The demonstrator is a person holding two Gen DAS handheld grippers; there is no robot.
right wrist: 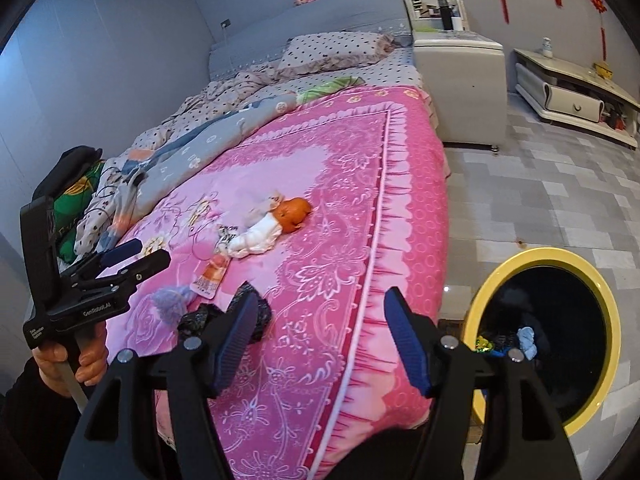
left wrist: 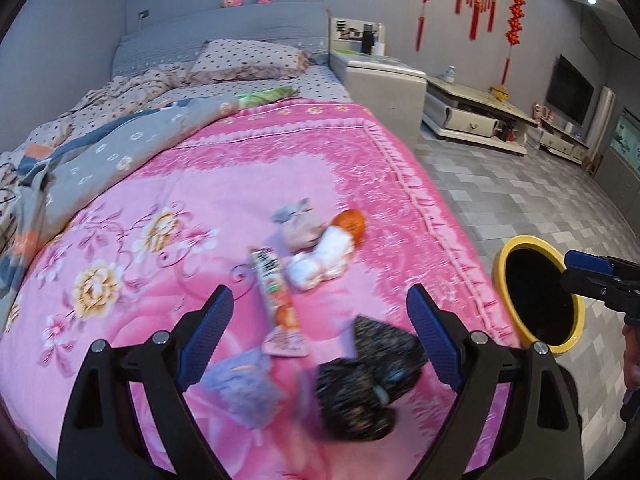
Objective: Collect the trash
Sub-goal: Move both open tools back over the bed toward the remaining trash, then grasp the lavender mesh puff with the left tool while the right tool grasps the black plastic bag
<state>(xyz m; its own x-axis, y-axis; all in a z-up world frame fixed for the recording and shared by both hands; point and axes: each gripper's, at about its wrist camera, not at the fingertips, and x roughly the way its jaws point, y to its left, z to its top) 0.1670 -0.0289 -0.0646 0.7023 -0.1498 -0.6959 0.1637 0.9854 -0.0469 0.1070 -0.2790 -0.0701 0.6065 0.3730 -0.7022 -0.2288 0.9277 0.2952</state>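
Note:
Trash lies on the pink blanket: orange peel, a white tissue wad, a pinkish wad, a long snack wrapper, a purple wrapper and a crumpled black bag. My left gripper hovers open over the snack wrapper and the black bag, with its pads apart from both. My right gripper is open and holds nothing, above the bed's edge beside the yellow bin. Each gripper also shows in the other view, the right gripper by the bin and the left gripper over the bed.
The bin stands on the grey tiled floor and holds several scraps. A rumpled grey quilt and a pillow lie further up the bed. A white bedside cabinet and a low TV unit stand beyond.

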